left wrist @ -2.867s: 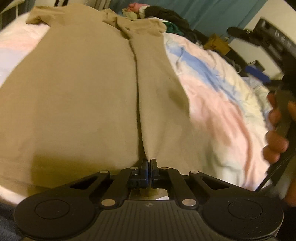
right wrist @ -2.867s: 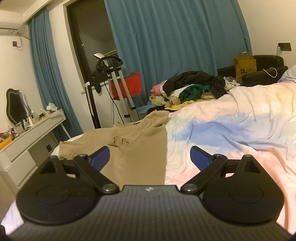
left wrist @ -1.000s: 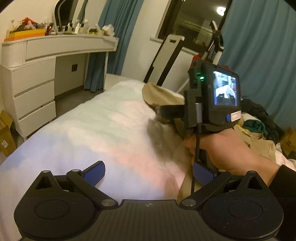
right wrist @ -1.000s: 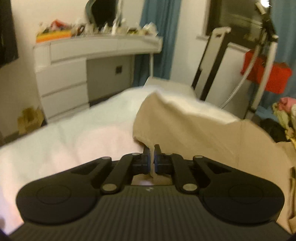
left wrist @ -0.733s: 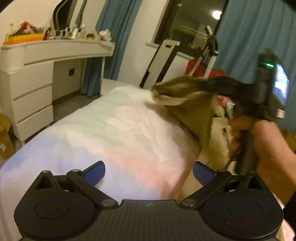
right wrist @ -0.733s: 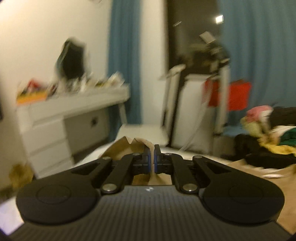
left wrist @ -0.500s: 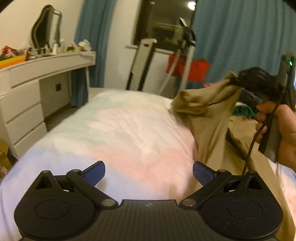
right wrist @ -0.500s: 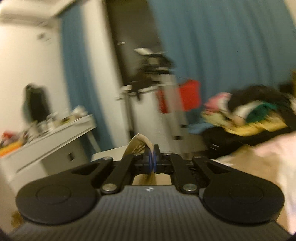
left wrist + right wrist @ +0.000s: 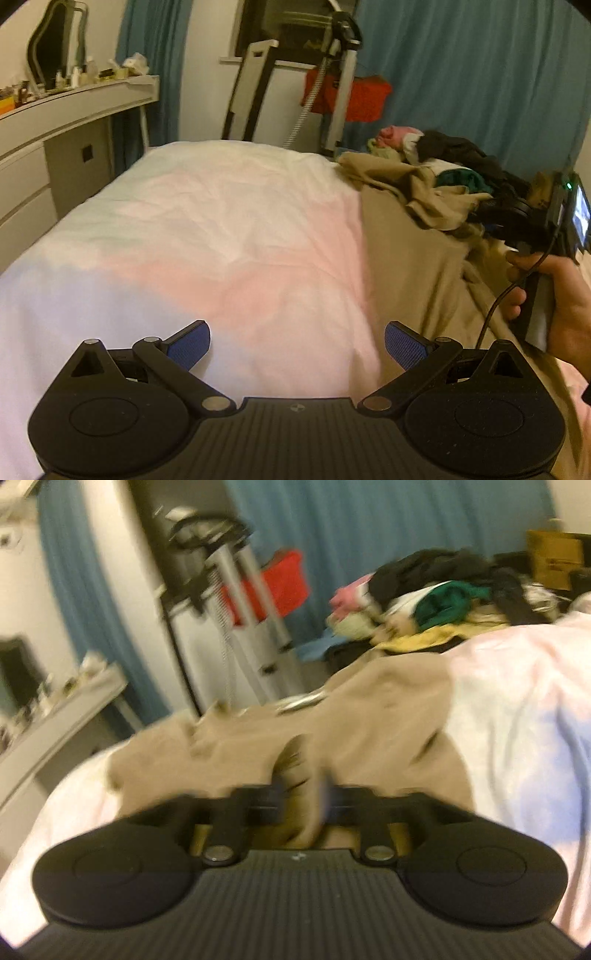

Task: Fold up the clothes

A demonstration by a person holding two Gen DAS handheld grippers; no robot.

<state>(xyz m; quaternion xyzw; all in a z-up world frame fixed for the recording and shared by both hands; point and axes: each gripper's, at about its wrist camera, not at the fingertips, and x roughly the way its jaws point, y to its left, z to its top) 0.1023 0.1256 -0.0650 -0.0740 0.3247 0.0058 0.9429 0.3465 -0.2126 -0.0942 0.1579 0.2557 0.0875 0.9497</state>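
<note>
The tan garment (image 9: 413,254) lies on the bed (image 9: 221,229), spread along the right side of the pale pink and white cover in the left wrist view, its far end bunched into folds near a heap of other clothes (image 9: 443,158) at the bed's far edge. The left tongs (image 9: 297,345) stand spread wide, blue pads apart, over bare cover just left of the garment's edge, with nothing between them. At the right edge of that view a hand (image 9: 554,299) grips the handle of the right tongs (image 9: 303,805), whose black body sits over the crumpled part of the garment. The right wrist view is blurred: there the jaws are opening, and a fold of the tan cloth stands up in the gap between them; whether the pads still touch it cannot be told. Beyond the bed are a white dresser (image 9: 55,122) with small items and a mirror (image 9: 55,44) on it, blue curtains (image 9: 461,74), a red bag (image 9: 347,96) and a metal stand (image 9: 340,74).
</note>
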